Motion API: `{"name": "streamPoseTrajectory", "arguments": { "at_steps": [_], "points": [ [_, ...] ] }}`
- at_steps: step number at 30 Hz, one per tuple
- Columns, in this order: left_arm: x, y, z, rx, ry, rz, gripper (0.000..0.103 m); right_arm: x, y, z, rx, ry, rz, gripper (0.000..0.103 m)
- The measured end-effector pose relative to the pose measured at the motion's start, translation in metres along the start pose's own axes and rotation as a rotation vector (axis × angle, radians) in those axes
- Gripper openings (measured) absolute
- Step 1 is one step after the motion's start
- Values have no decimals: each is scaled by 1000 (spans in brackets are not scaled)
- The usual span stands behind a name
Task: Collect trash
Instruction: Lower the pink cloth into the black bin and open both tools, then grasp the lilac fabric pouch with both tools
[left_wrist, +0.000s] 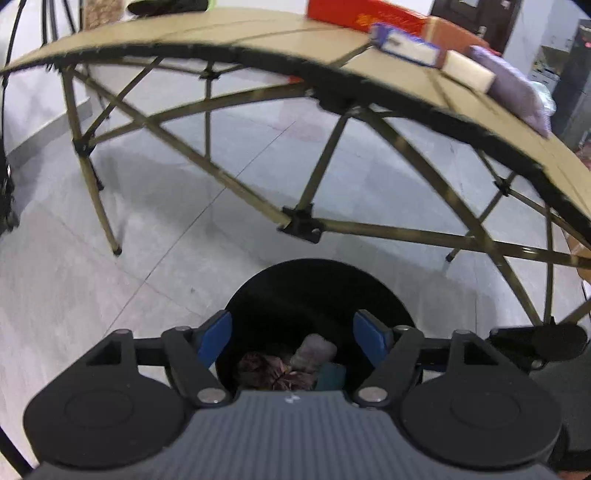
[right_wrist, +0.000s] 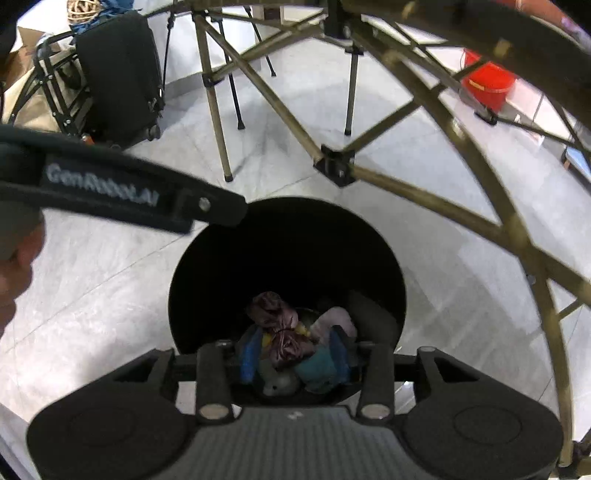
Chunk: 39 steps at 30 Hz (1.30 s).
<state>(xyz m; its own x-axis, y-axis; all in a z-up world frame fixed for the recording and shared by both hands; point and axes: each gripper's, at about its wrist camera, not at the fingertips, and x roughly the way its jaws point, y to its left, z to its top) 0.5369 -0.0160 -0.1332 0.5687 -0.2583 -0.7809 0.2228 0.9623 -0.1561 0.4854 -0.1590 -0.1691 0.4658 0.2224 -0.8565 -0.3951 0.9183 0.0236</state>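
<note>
A black round trash bin (left_wrist: 317, 291) stands on the floor in front of the folding table. It also shows in the right wrist view (right_wrist: 288, 236). Inside lie crumpled brown wrappers (right_wrist: 277, 325), a pale pink piece (right_wrist: 336, 319) and a teal piece (right_wrist: 317, 369). My left gripper (left_wrist: 293, 341) is open and empty above the bin's mouth. My right gripper (right_wrist: 295, 356) is open, its blue pads low over the bin's near rim, nothing between them. The left gripper's body (right_wrist: 110, 184) crosses the right wrist view at left.
A tan folding table (left_wrist: 258, 40) with crossed legs stands behind the bin. On it lie a red box (left_wrist: 354, 14), a blue-and-white box (left_wrist: 406, 44), a white block (left_wrist: 467, 72) and a purple packet (left_wrist: 513, 88). A black chair (right_wrist: 118, 74) and red bucket (right_wrist: 487, 81) stand beyond.
</note>
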Motion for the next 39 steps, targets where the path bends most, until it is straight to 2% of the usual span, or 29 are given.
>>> {"name": "streamPoseTrajectory", "arguments": {
  "at_steps": [5, 8, 10, 13, 14, 16, 19, 21, 25, 26, 28, 30, 33, 35, 36, 38, 39],
  "points": [
    [-18, -10, -4, 51, -48, -10, 80, -20, -1, 1, -18, -45, -32, 47],
    [-41, -20, -10, 160, -80, -10, 83, -49, 1, -2, -11, -102, -21, 47],
    [-61, -29, -12, 249, -127, -12, 85, -78, 2, -5, 4, -155, -7, 48],
    [-100, -39, -13, 327, -234, -86, 88, -128, 1, -12, 28, -261, 26, 49],
    [-111, -40, -13, 333, -269, -112, 89, -143, -2, -14, 39, -301, 34, 49],
    [-130, -43, -9, 325, -343, -148, 98, -177, -15, -19, 91, -422, 40, 57],
    [-143, -49, -1, 302, -413, -179, 98, -208, -52, -20, 238, -554, 8, 60],
    [-141, -56, 7, 280, -424, -180, 98, -218, -77, -13, 324, -580, -62, 59],
    [-128, -72, 42, 218, -383, -194, 97, -225, -121, 4, 371, -624, -184, 59],
    [-124, -79, 51, 210, -377, -191, 95, -223, -136, 7, 397, -630, -195, 59],
    [-114, -98, 74, 211, -383, -195, 82, -212, -169, 20, 481, -608, -218, 59],
    [-97, -122, 100, 205, -381, -208, 74, -197, -202, 30, 576, -609, -217, 57],
    [-55, -157, 141, 144, -313, -249, 73, -178, -226, 23, 720, -644, -235, 56],
    [-28, -180, 161, 121, -296, -208, 73, -169, -232, 16, 764, -628, -246, 56],
    [-15, -188, 168, 108, -285, -204, 68, -167, -234, 15, 769, -625, -259, 56],
    [7, -195, 180, 51, -243, -224, 47, -162, -234, 15, 734, -637, -288, 56],
    [14, -196, 182, 29, -226, -246, 19, -163, -233, 14, 709, -639, -308, 56]
  ]
}}
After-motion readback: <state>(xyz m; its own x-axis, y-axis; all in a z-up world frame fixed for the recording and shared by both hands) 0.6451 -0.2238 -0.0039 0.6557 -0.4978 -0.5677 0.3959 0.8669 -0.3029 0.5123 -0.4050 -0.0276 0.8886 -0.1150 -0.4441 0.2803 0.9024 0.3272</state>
